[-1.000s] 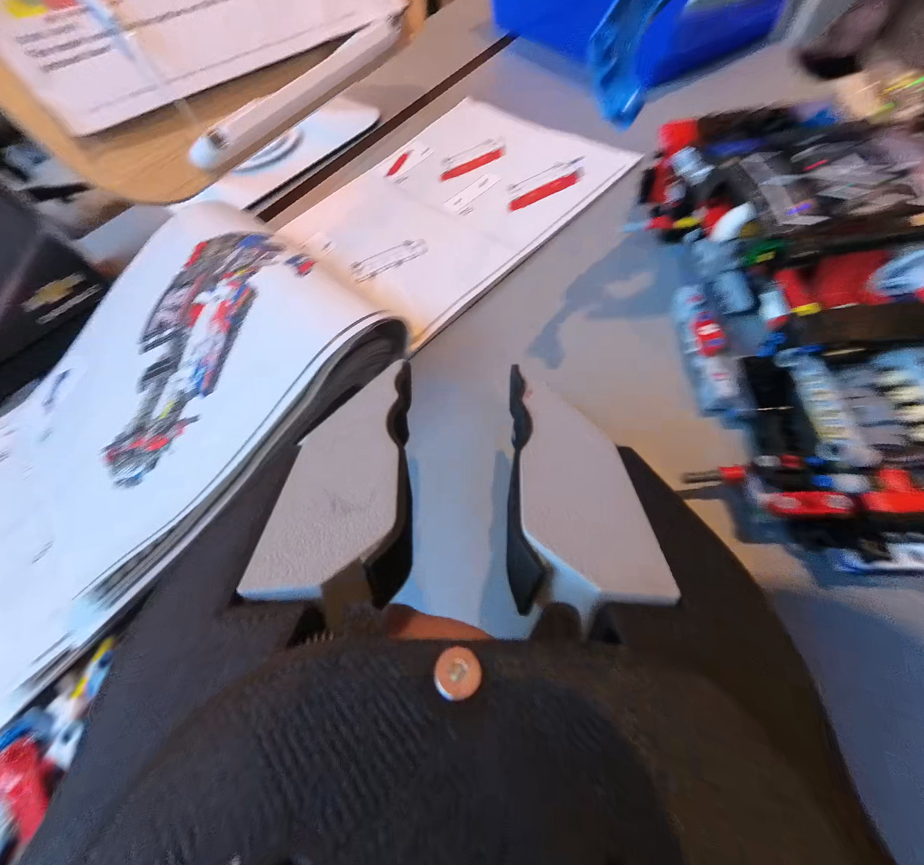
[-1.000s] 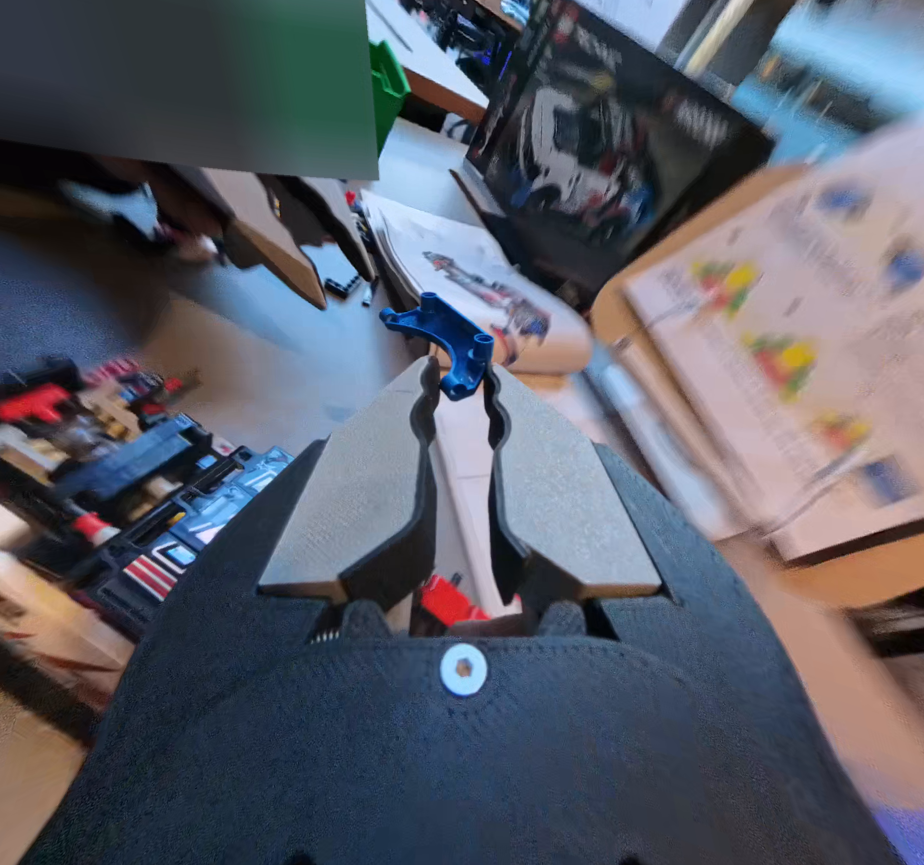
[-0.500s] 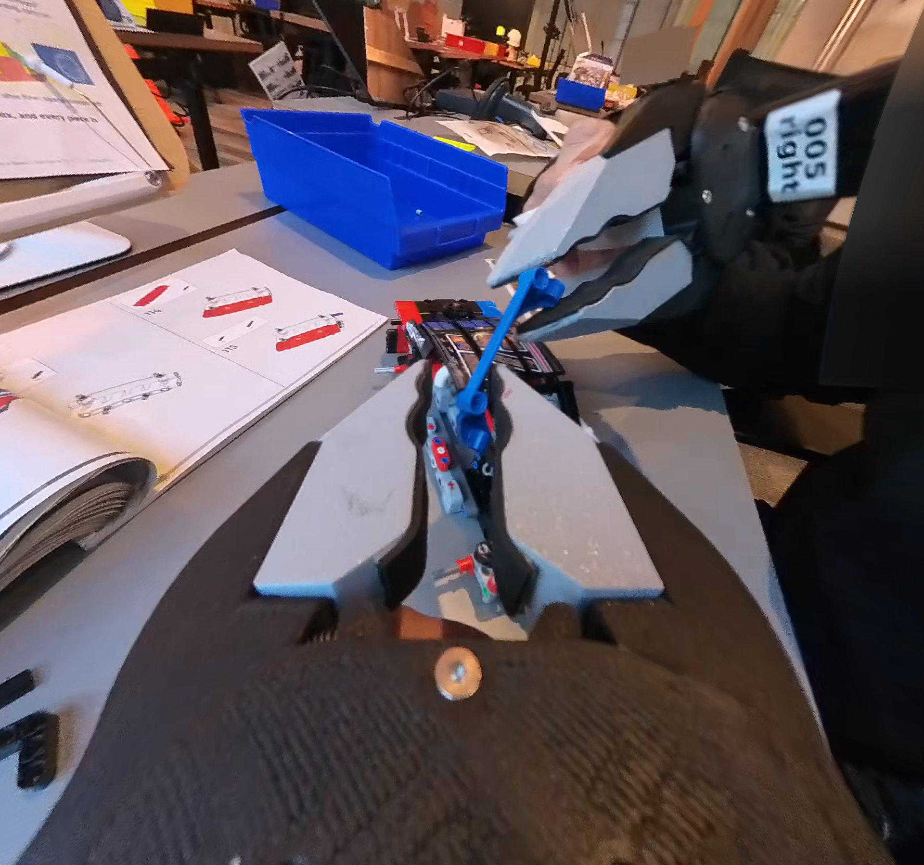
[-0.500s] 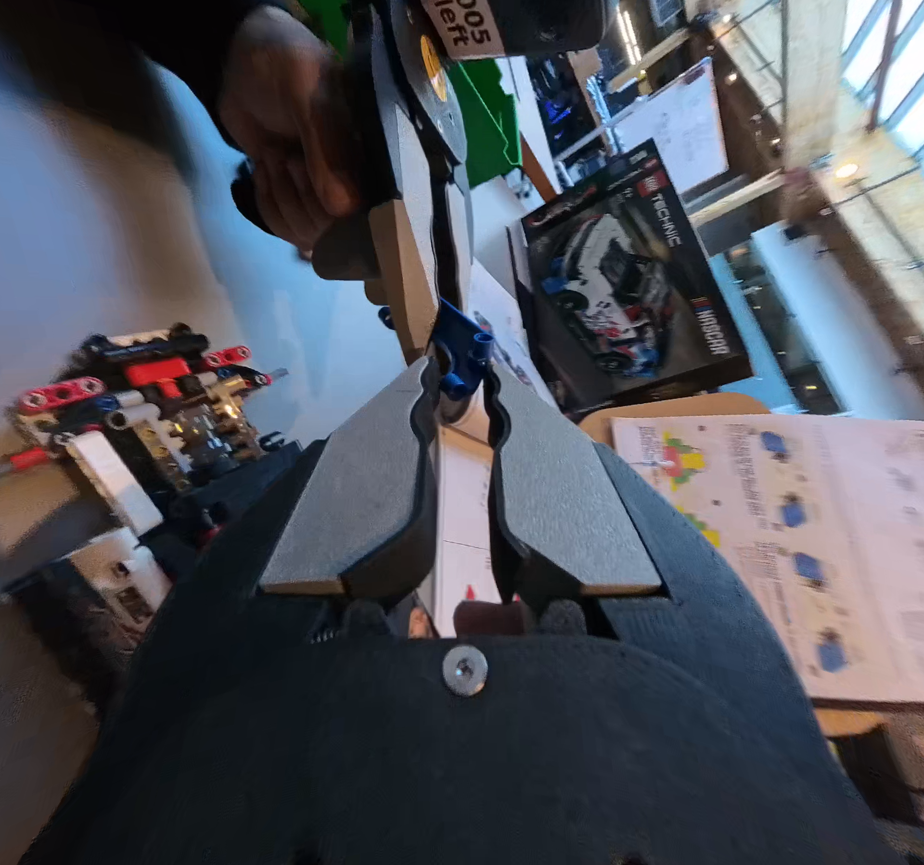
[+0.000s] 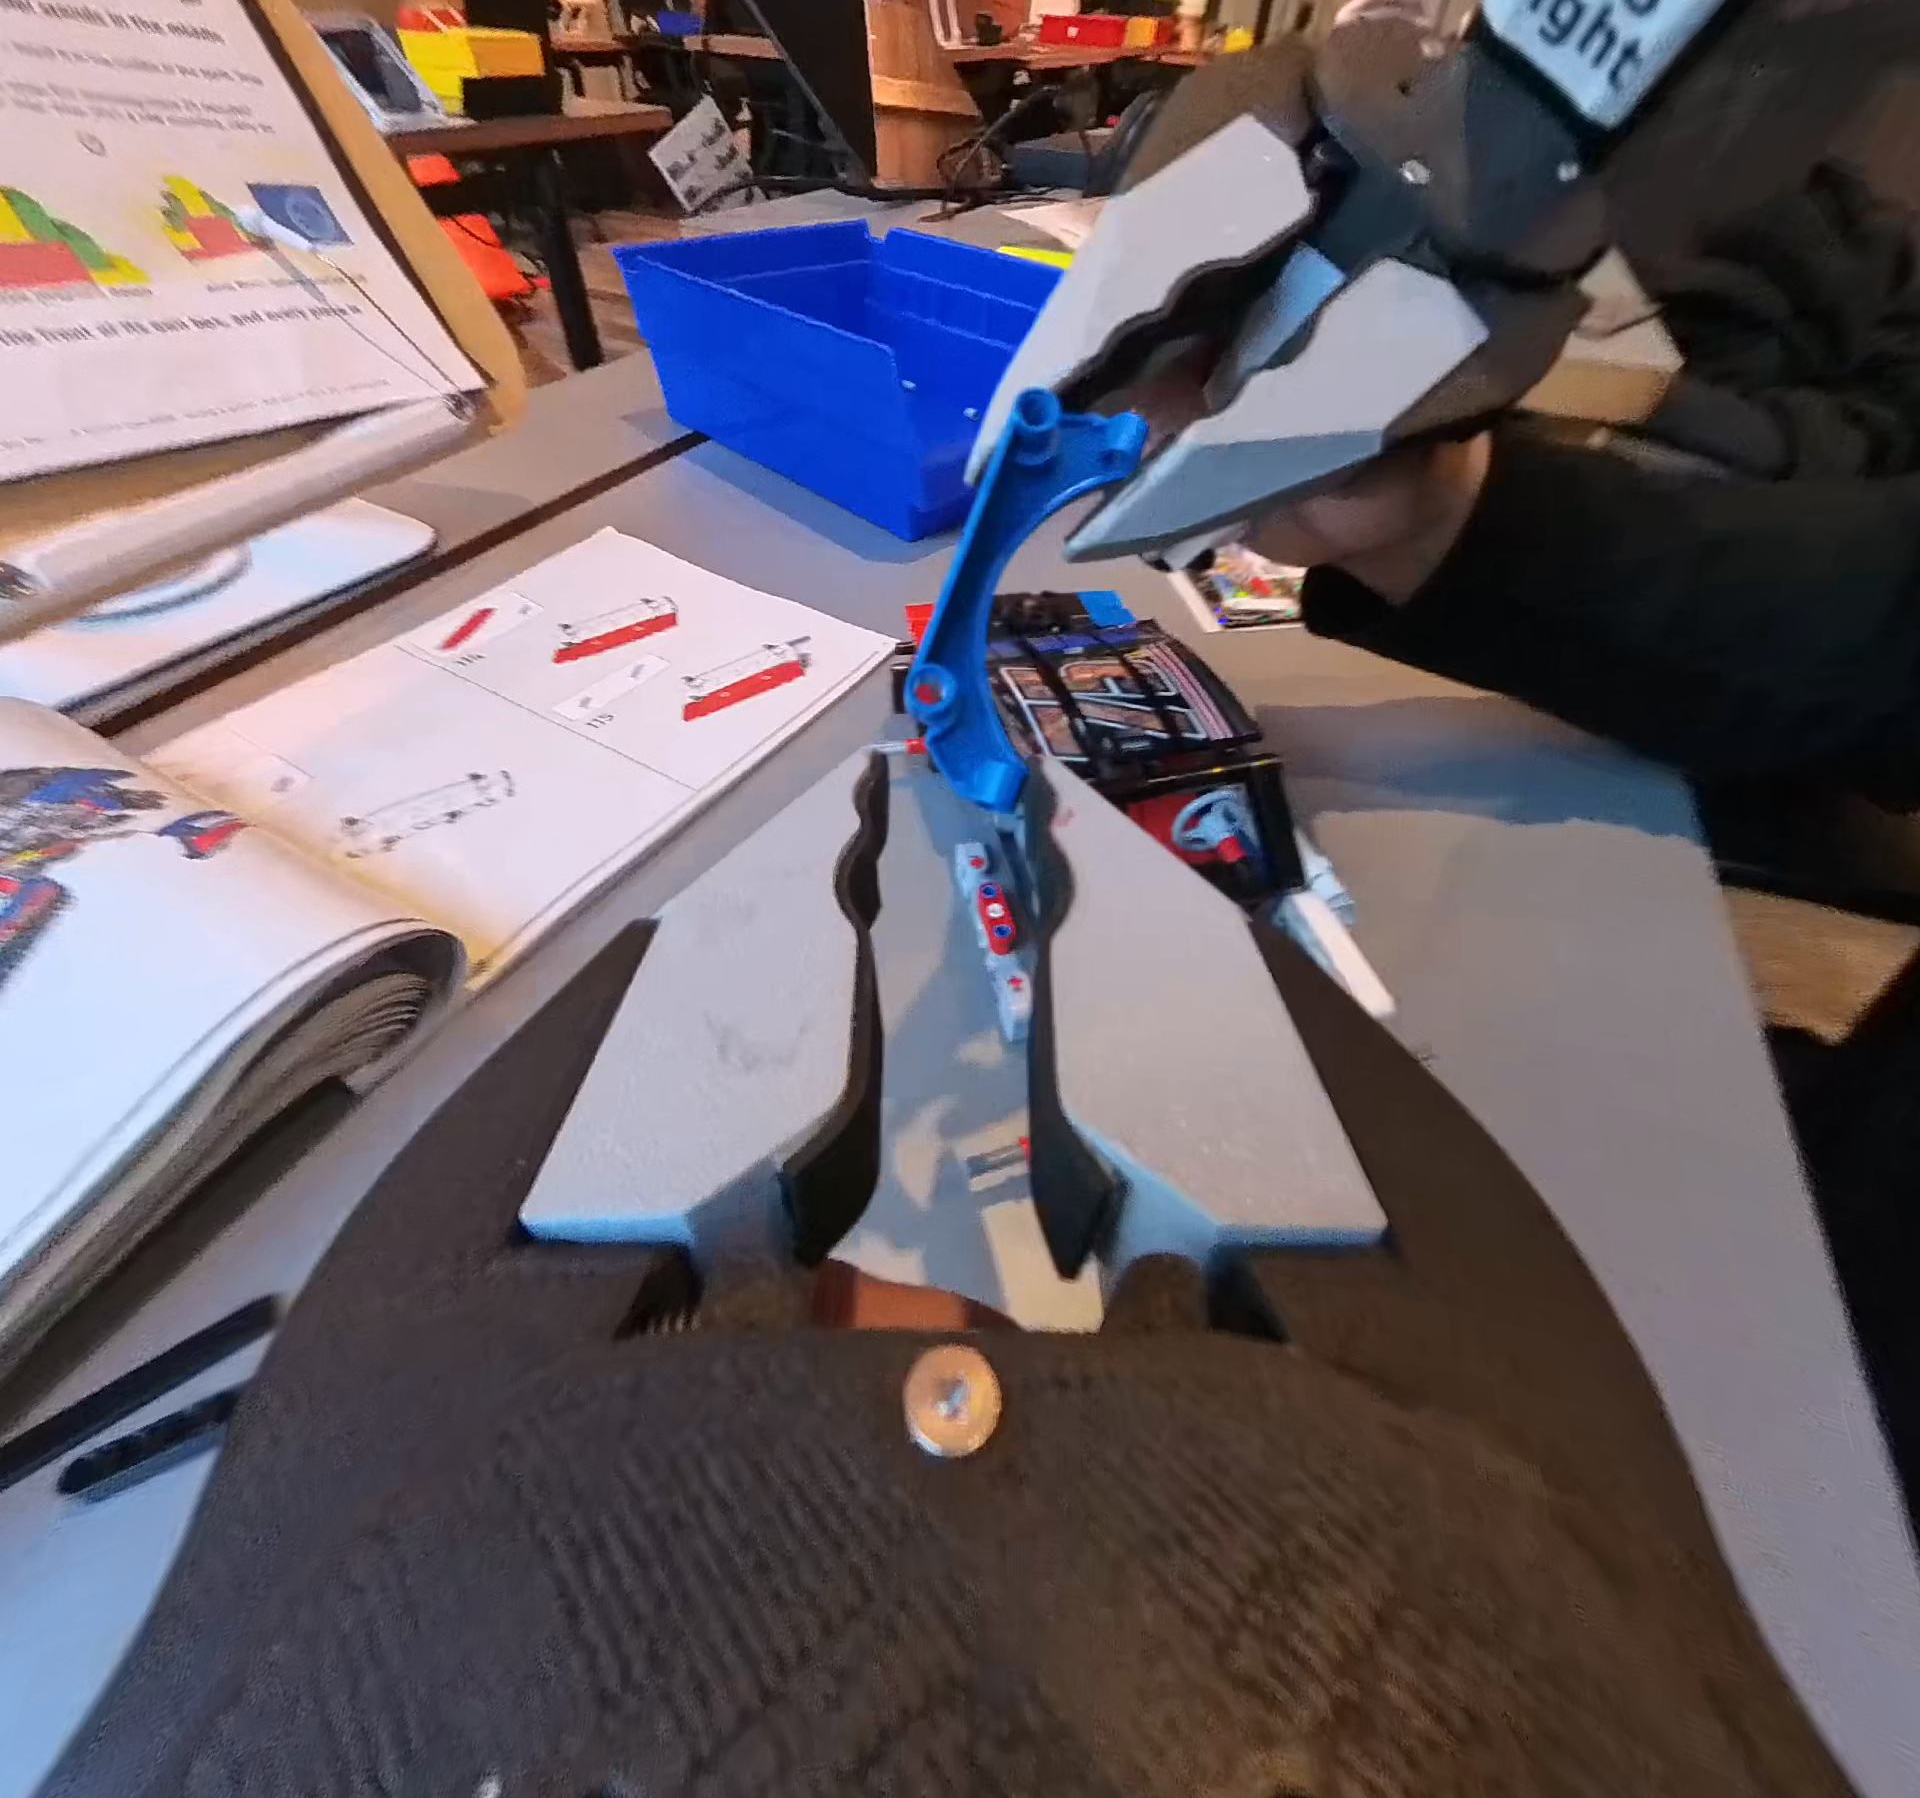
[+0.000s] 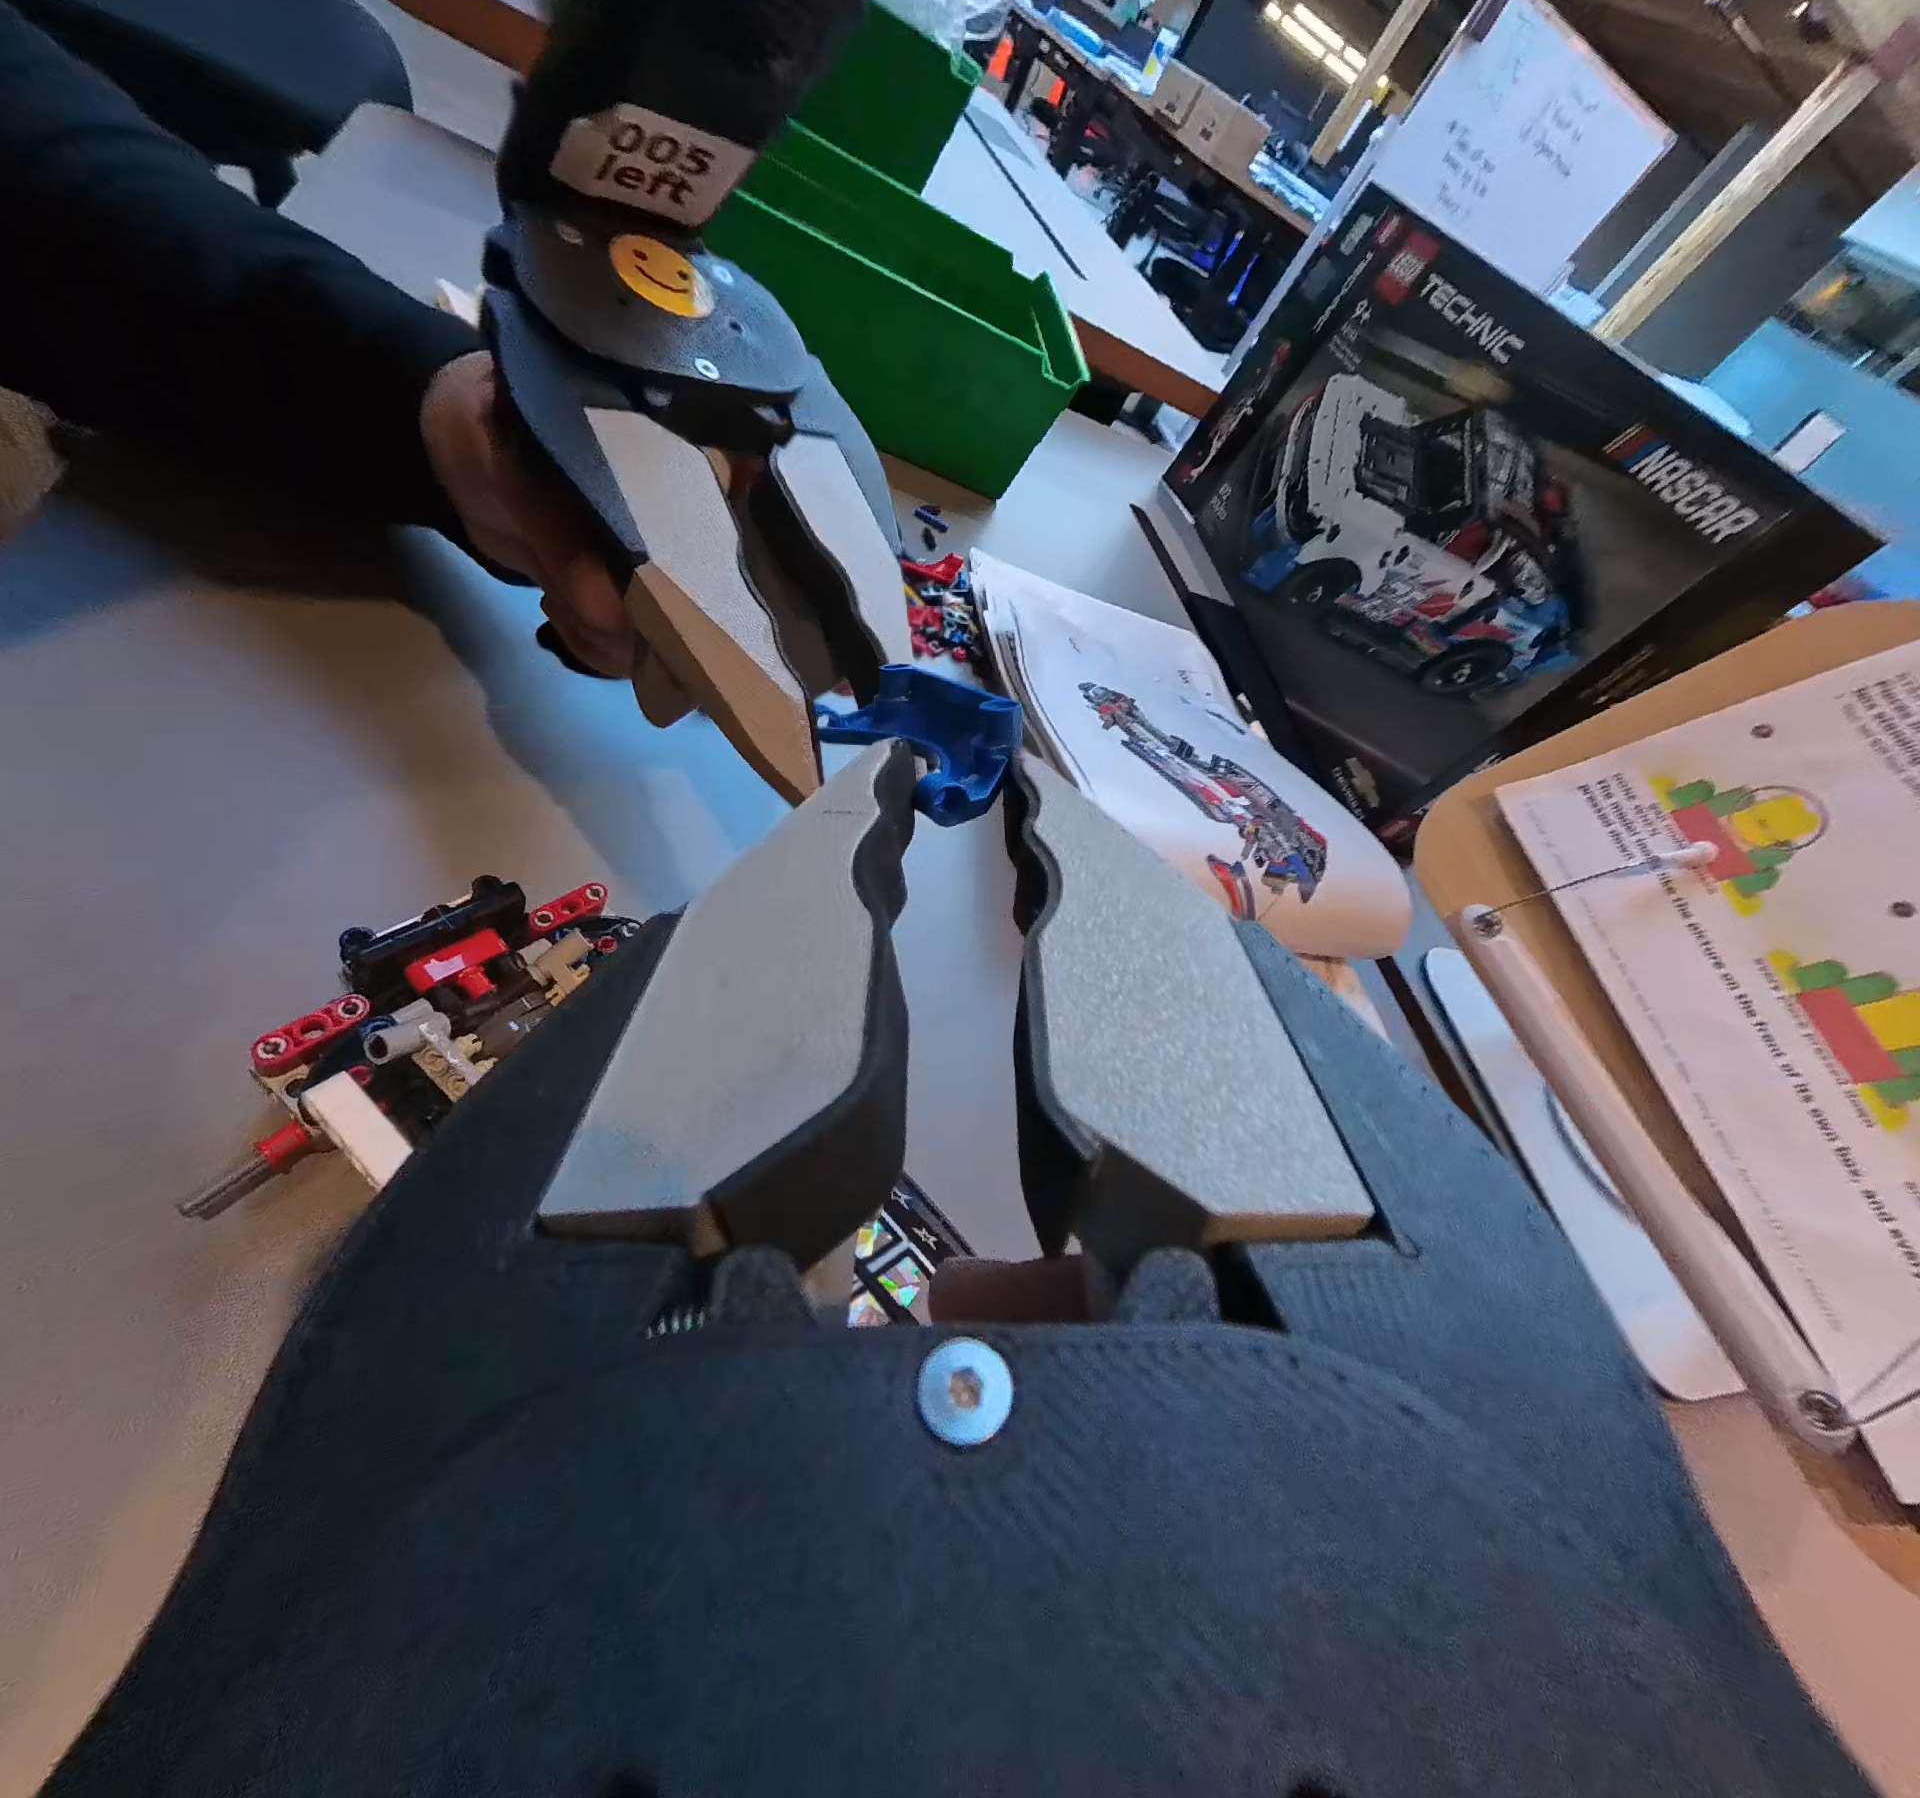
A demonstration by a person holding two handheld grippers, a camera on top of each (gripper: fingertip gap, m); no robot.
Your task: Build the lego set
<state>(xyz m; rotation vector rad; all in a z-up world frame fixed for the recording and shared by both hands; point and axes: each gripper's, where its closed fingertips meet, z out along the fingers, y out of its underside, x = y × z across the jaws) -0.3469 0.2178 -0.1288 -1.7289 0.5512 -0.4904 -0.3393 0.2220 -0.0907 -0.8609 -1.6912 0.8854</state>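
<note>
We hold the blue curved piece (image 5: pixel 971 605) above the tabletop (image 5: pixel 1507 969), right gripper (image 6: pixel 956 782) clamped on its one end, left gripper (image 5: pixel 951 792) fingers apart at the other, while the half-built car (image 5: pixel 1132 709) below, we judge, needs many pieces more.

Manual (image 5: pixel 436 782) open on table (image 5: pixel 1507 1073) at left, bin (image 5: pixel 831 346) behind it, car build (image 5: pixel 1122 709) right of manual, arch piece (image 5: pixel 977 626) above build between 2 grippers, box (image 6: pixel 1507 522) behind manual, sheet stand (image 6: pixel 1745 969) beside box
</note>
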